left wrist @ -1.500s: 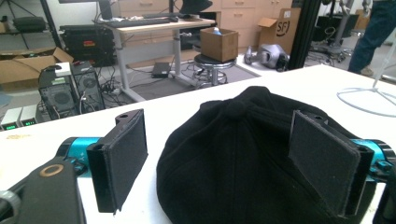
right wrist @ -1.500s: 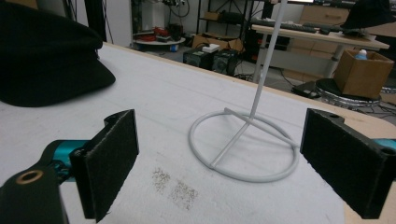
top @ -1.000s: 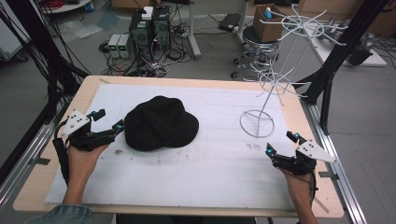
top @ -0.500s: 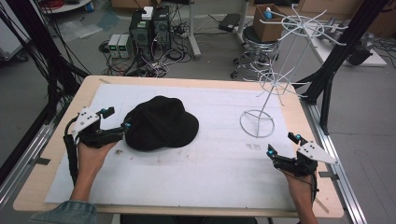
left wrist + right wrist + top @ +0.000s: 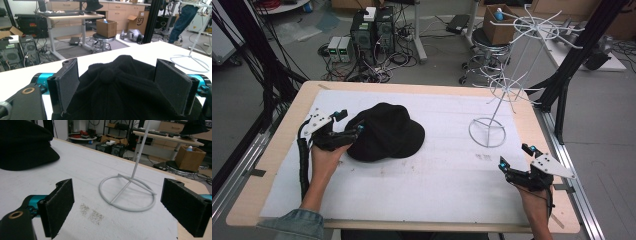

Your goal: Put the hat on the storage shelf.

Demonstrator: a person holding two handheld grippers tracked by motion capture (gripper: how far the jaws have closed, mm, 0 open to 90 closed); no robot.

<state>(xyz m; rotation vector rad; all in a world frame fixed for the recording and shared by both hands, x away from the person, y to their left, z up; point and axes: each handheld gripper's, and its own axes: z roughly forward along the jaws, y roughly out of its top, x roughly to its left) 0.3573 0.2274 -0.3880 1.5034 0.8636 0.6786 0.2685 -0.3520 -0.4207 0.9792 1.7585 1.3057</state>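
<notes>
Black hat (image 5: pixel 386 131) sits on the white mat (image 5: pixel 432 180), left of centre on the worktop (image 5: pixel 272 150), closer to the far edge than the near one, crown up, brim flat on the mat. Left gripper (image 5: pixel 353 121) is at the hat's left side — jaws spread wide, one either side of the crown. In the left gripper view the hat (image 5: pixel 125 87) fills the gap between the two pads (image 5: pixel 67 85), button on top of the crown roughly centred; pads look just beside the fabric, but contact on either side can't be confirmed. Not clamped. The left hand (image 5: pixel 326 159) comes in from the near-left, denim sleeve (image 5: pixel 294 227) at the near edge. Right gripper (image 5: pixel 517 156) is near the near-right corner, well apart from the hat, jaws wide apart and holding nothing. It sits low over the mat, pointing toward the far side. In the right gripper view its pads (image 5: pixel 60 207) frame the ring base of the white wire rack (image 5: pixel 127 193), with the hat's brim (image 5: pixel 25 147) off at the upper left. The rack (image 5: pixel 487 131) stands upright on the right half of the mat, base ring flat, spokes up top — nothing hung on it. Some dark specks on the mat (image 5: pixel 91 213) just in front of the base.
</notes>
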